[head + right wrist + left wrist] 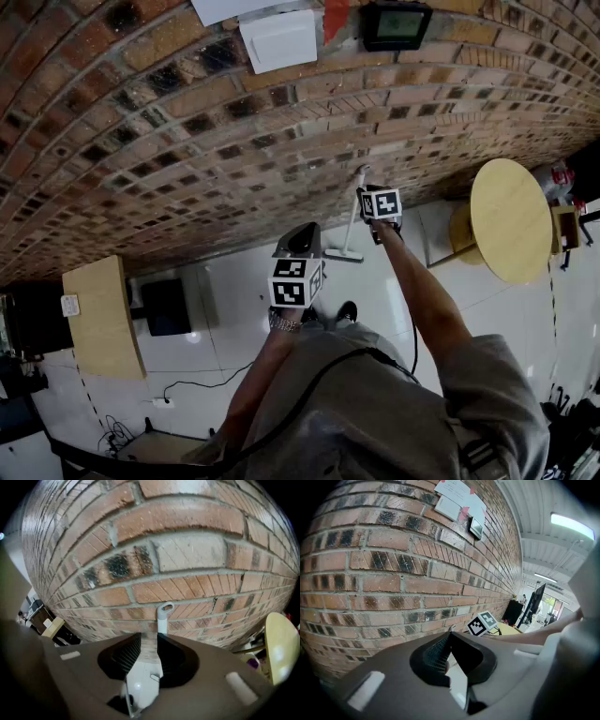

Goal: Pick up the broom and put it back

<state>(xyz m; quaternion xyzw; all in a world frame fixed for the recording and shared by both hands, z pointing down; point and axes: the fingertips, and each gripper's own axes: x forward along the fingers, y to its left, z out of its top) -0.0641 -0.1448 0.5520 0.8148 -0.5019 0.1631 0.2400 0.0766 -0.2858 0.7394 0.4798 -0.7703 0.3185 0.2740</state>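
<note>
Brick wall point(187, 141) meets white floor point(244, 309) (broom point(352, 220) standing there).

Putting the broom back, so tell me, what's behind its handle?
Behind the broom handle stands the brick wall, close behind its looped top. Whether they touch can't be seen, and the right tongs cover part of the handle.

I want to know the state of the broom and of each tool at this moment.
White-handled broom: upright against the red brick wall, not gripped.
Right tool: open, with the handle beyond its jaws, not between them.
Left tool: shut, empty.
</note>
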